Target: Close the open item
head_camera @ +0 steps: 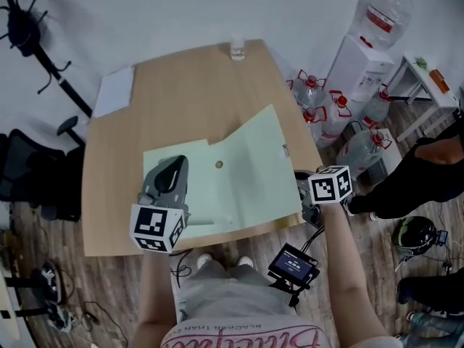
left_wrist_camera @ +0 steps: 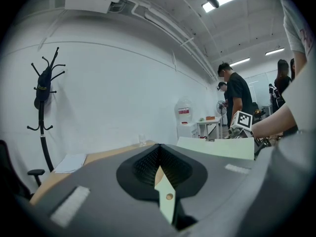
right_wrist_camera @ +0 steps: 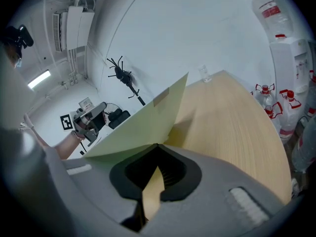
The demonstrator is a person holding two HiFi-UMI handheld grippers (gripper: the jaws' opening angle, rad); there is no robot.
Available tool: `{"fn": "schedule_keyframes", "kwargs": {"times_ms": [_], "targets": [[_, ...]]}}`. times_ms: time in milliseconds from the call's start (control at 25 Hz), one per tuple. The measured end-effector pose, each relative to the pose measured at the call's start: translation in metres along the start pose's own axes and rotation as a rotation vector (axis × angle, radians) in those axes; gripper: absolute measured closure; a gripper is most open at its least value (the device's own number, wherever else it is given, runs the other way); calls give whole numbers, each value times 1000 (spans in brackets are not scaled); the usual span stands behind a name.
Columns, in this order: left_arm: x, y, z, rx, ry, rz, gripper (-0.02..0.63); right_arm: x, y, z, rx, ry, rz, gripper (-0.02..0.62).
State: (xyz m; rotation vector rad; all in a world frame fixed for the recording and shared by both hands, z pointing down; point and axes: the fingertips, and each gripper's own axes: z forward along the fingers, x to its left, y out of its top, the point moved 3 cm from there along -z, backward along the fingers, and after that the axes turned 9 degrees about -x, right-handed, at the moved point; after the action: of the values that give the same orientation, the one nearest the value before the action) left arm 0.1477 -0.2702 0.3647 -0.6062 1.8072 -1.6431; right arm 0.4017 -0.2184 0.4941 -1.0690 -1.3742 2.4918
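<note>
Left gripper (head_camera: 172, 167) is pinched shut on the green folder's (head_camera: 250, 169) left flap, steadying it. Right gripper (head_camera: 304, 196) is clamped on the raised right cover, likely to fold it over.

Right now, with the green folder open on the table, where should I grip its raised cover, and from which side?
On the folder, grip the free edge of the right cover, coming from the right. It tilts up off the table, so a claw fits around its edge; the right claw is shut there, the left claw on the other half.
</note>
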Motion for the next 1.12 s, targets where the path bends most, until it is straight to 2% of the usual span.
{"fn": "schedule_keyframes", "kwargs": {"times_ms": [400, 760, 1120], "targets": [[19, -1, -19, 0, 7, -9, 594, 10, 7, 13, -102, 15, 116, 594], [44, -2, -28, 0, 6, -16, 594, 29, 9, 34, -134, 36, 179, 594], [71, -1, -39, -4, 11, -33, 594, 47, 10, 57, -126, 31, 190, 594]]}}
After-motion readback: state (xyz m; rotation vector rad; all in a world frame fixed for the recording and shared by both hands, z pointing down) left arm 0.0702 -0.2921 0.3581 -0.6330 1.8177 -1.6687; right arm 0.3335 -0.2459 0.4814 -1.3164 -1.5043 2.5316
